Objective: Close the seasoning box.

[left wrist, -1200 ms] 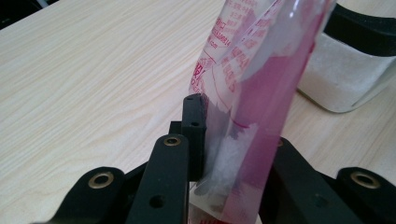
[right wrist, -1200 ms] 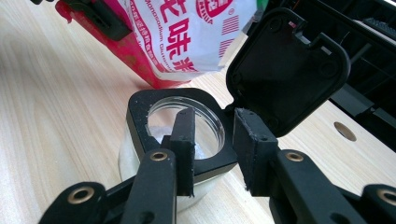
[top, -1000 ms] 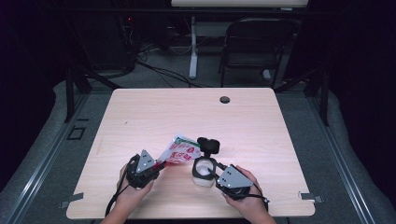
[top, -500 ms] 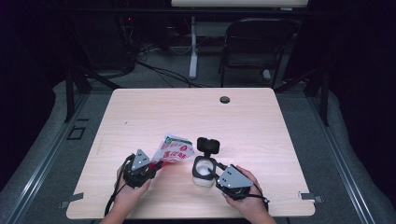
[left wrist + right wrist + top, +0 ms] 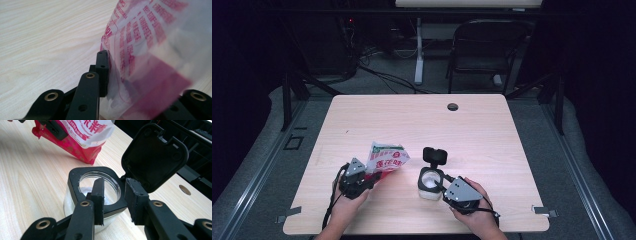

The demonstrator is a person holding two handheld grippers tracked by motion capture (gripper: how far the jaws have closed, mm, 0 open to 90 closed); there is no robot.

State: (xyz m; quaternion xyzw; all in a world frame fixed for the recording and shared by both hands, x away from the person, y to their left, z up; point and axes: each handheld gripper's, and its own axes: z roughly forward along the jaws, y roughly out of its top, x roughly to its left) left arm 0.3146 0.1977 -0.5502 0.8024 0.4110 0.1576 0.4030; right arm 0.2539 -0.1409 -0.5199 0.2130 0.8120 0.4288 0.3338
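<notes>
Near the front edge of the tabletop [image 5: 492, 125], the right gripper [image 5: 443, 184] has its fingers [image 5: 98, 195] clenched on the black rim of a small clear jar [image 5: 430, 181]: in the right gripper view one finger sits inside the mouth and the other outside the rim, by the hinge. The jar stands upright a little right of the middle of the front edge, its hinged lid [image 5: 435, 155] thrown back and standing up on the far side. Inside lies a low layer of white grains (salt or sugar, by the look). To its left, the left gripper [image 5: 371, 178] is grasping a red-and-white printed bag [image 5: 385, 159] by its lower red end, the film pinched between the fingers [image 5: 102, 72]; their grip has just been easing slightly with the bag between them. The bag's long axis rises from the fingers up and toward the far edge, its white upper end leaning over toward the jar yet apart from it. The coming move likely turns on this gap: the bag lies left of the open mouth, so the left hand is the one to carry and tip it. Farther off, a dark round cable hole [image 5: 453, 106] sits near the far edge.
</notes>
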